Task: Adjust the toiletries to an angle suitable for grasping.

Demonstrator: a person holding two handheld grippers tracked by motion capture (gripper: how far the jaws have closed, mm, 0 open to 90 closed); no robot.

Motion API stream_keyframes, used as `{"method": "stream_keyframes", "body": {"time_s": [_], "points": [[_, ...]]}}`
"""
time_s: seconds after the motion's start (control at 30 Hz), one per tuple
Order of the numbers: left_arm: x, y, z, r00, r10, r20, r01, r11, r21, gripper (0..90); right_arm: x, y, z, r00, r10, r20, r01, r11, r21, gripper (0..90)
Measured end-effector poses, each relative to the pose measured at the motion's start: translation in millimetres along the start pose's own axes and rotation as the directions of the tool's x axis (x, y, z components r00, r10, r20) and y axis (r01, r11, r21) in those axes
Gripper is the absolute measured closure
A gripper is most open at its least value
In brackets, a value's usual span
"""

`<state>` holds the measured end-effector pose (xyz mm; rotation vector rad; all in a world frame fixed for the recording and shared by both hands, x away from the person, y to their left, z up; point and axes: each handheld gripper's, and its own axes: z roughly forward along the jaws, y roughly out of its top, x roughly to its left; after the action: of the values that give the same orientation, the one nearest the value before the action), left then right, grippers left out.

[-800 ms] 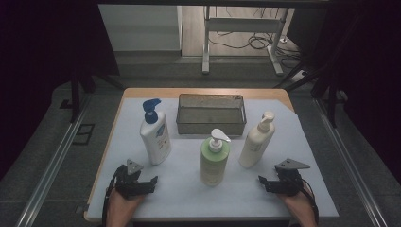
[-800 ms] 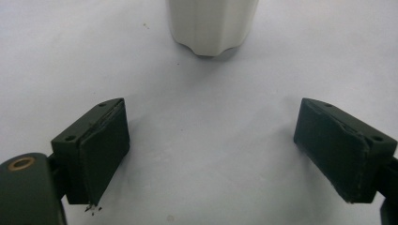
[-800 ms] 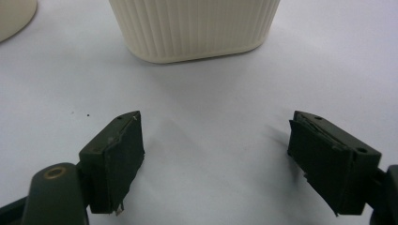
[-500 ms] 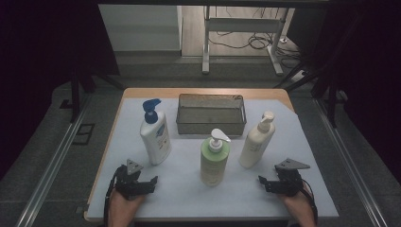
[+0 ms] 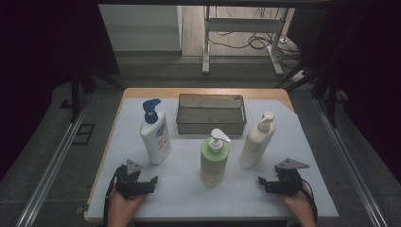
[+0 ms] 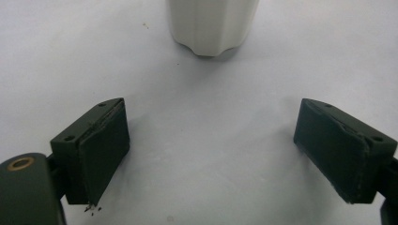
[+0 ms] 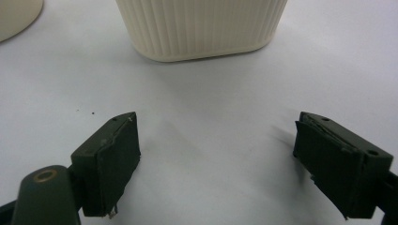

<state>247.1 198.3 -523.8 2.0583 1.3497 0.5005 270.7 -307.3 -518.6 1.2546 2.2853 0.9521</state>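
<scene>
Three pump bottles stand on the white table cover (image 5: 179, 198): a white one with a blue pump (image 5: 154, 136) at the left, a green one with a white pump (image 5: 214, 160) in the middle, and a cream one (image 5: 255, 142) at the right. My left gripper (image 5: 142, 179) rests near the front edge, just short of the white bottle, whose base (image 6: 213, 23) shows ahead of it. The left gripper (image 6: 211, 136) is open and holds nothing. My right gripper (image 5: 272, 182) lies at the front right, open and holding nothing (image 7: 216, 140), facing the cream bottle's ribbed base (image 7: 202, 28).
A metal mesh basket (image 5: 211, 124) stands at the back middle of the table, behind the bottles. The edge of another pale bottle (image 7: 16, 14) shows at the top left of the right gripper view. Dark floor, rails and a desk frame surround the table.
</scene>
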Motion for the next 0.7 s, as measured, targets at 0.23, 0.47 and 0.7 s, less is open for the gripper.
{"method": "stream_keyframes", "body": {"time_s": [0.23, 0.47, 0.7], "points": [[0.1, 0.0, 0.0, 1.0000, 0.000, 0.000, 0.000, 1.0000, 0.000, 10.6, -0.2, 1.7, -0.4, 1.0000, -0.004, 0.000, 0.004, 1.000, 0.012, 16.0], [0.0, 0.0, 0.0, 1.0000, 0.000, 0.000, 0.000, 1.0000, 0.000, 10.6, -0.9, 3.3, -4.6, 1.0000, 0.000, -0.005, 0.000, 1.000, 0.015, 28.2], [0.0, -0.1, 0.0, 1.0000, 0.000, 0.000, 0.000, 1.0000, -0.001, 10.6, 0.8, 8.9, -9.8, 0.9995, 0.007, -0.029, -0.008, 1.000, -0.009, 36.7]]}}
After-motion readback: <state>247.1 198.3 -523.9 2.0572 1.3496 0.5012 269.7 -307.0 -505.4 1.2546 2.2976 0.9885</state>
